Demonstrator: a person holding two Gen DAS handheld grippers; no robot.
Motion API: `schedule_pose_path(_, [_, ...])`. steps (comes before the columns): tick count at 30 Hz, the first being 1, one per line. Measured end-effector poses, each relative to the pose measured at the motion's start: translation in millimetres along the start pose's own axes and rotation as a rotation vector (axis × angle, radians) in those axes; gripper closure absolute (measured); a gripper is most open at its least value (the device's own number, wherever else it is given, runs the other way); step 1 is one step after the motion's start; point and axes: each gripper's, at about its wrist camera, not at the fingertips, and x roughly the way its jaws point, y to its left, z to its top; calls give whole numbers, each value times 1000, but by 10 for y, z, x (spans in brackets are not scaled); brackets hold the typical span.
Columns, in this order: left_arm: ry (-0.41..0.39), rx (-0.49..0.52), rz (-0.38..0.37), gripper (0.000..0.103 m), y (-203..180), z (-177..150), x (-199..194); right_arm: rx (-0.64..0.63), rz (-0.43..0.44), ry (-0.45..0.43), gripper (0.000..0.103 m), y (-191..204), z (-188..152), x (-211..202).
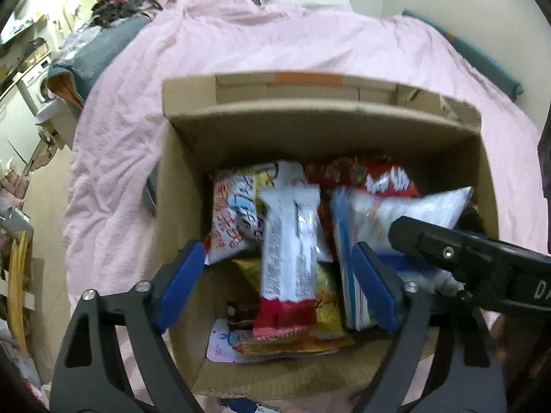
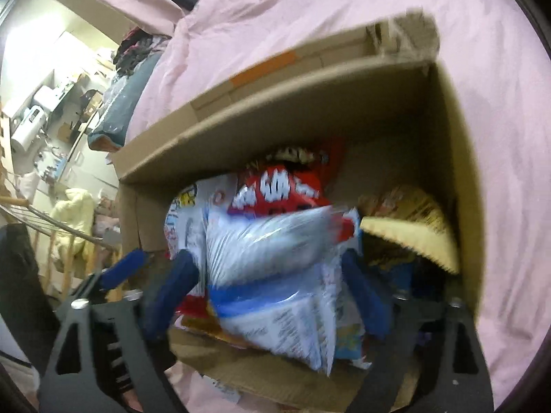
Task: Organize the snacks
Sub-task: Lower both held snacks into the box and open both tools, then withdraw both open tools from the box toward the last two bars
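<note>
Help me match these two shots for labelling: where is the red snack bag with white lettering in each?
Left wrist: red snack bag at the far right of the box, behind the white-blue bag.
Right wrist: centre, above the white-blue bag.
Shared landmark: orange tape on the box flap.

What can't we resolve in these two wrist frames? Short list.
- Print on the white-and-red packet: left wrist view, motion blur.
- Floor of the cardboard box: both views, covered by stacked snacks.
- Dark items under the yellow bag: right wrist view, shadowed and blurred.
- Lower part of the blue-and-white bag: left wrist view, hidden by the right gripper.
- Left gripper finger contact with the packet: unclear from blur.
</note>
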Motion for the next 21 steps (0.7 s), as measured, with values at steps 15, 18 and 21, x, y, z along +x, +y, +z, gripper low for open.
schedule_pose_path(15, [-20, -7, 33, 17, 62, -5, -235, 16, -12, -101, 6, -11, 76, -294])
schedule_pose_path(18, [-24, -7, 37, 17, 91, -43, -295, 25, -9, -113, 6, -15, 62, -352])
schedule_pose_path(21, [-35, -16, 43, 17, 147, -81, -378, 36, -5, -119, 6, -22, 25, -407])
